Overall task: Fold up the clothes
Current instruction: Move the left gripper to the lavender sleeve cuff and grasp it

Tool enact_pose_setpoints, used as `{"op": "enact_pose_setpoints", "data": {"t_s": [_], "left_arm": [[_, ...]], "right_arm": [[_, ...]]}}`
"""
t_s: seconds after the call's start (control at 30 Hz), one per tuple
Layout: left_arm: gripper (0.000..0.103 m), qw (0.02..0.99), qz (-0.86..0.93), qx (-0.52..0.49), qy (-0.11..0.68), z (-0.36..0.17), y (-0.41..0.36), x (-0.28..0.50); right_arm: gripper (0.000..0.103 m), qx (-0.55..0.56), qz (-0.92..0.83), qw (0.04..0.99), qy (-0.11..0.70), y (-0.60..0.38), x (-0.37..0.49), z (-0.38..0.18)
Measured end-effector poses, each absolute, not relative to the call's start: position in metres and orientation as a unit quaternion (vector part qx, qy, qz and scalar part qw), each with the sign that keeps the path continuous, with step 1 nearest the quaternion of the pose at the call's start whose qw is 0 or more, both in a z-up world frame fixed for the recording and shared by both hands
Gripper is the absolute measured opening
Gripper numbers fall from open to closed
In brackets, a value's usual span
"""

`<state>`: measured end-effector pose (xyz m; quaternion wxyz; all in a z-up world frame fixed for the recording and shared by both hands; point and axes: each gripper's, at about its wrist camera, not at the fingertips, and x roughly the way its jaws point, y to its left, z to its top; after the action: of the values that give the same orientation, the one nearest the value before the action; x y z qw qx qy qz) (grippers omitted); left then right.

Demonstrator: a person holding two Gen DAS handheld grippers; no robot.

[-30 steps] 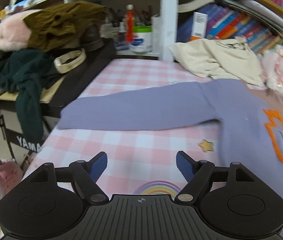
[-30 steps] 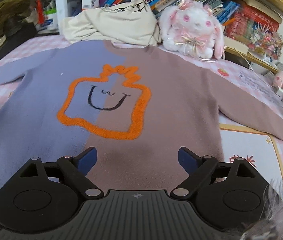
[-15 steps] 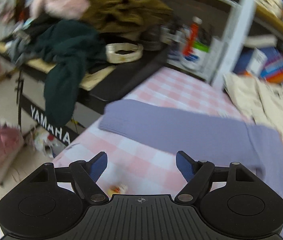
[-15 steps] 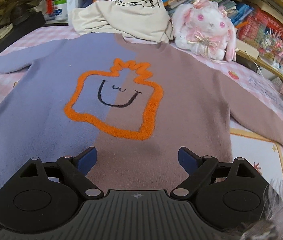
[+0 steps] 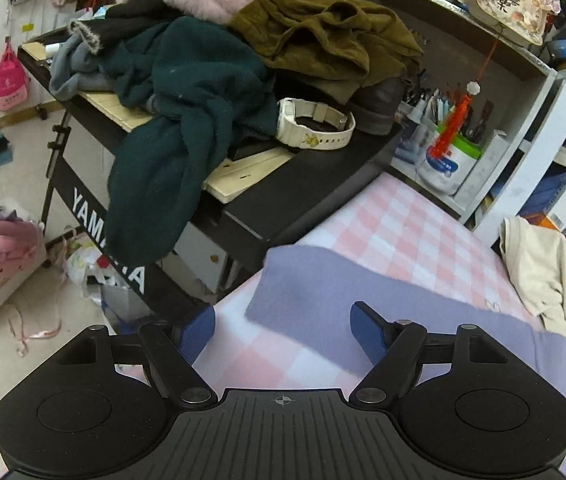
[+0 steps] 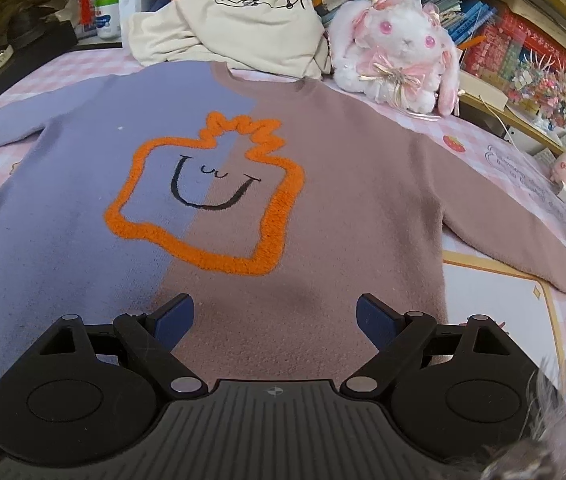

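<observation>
Swinging away from the sweater's body, the left tool [image 5: 281, 326] is now facing the end of the lilac sleeve [image 5: 363, 296], where 1.0 s ago it was looking across the whole sleeve from the side; the right tool [image 6: 275, 318] is sitting a little closer over the sweater [image 6: 243, 184], otherwise facing much the same way.

Both tools are standing with their jaws wide apart and nothing between them. Directly ahead of the left tool, the sleeve's cuff edge is lying just past the blue pads, flat on the pink checked bed [image 5: 399, 216]; that placing is suiting a grip on the cuff, since a sleeve is easiest drawn across the body from its end. To the left tool's front-left, a keyboard [image 5: 291, 200] piled with dark clothes is standing close against the bed edge.

Ahead of the right tool, the sweater is lying spread front-up, its 2 sleeves out to either side, the orange outlined face right in front of the pads and the brown sleeve [image 6: 523, 236] running off to the front-right. Hovering over the hem area, this tool is probably waiting to steady or take the lower edge. Beyond the neckline, a cream garment [image 6: 239, 28] and a plush rabbit [image 6: 399, 48] are resting against the bookshelf
</observation>
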<state>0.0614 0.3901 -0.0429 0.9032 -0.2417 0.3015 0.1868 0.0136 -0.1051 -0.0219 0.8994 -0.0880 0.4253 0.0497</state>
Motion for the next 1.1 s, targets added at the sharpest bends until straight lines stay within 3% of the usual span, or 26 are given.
{"op": "enact_pose_setpoints", "data": {"t_s": [0.1, 0.2, 0.67, 0.73, 0.9, 1.1], "left_arm": [[0.058, 0.903, 0.182, -0.249, 0.300, -0.043, 0.388, 0.066], [0.054, 0.902, 0.177, -0.256, 0.298, -0.044, 0.386, 0.071], [0.051, 0.883, 0.169, -0.334, 0.282, -0.048, 0.390, 0.085], [0.044, 0.881, 0.173, -0.337, 0.285, -0.048, 0.393, 0.087], [0.012, 0.866, 0.194, -0.352, 0.296, -0.050, 0.402, 0.087], [0.008, 0.875, 0.193, -0.336, 0.291, -0.043, 0.395, 0.084]], "right_arm": [[0.088, -0.085, 0.047, 0.901, 0.422, -0.108, 0.012, -0.021], [0.088, -0.075, 0.039, 0.902, 0.423, -0.112, 0.009, -0.021], [0.088, -0.065, 0.046, 0.893, 0.442, -0.113, 0.004, -0.032], [0.088, -0.055, 0.048, 0.894, 0.442, -0.116, 0.003, -0.033], [0.094, -0.020, 0.043, 0.894, 0.446, -0.125, 0.002, -0.038], [0.099, -0.017, 0.036, 0.897, 0.441, -0.125, 0.000, -0.039]]}}
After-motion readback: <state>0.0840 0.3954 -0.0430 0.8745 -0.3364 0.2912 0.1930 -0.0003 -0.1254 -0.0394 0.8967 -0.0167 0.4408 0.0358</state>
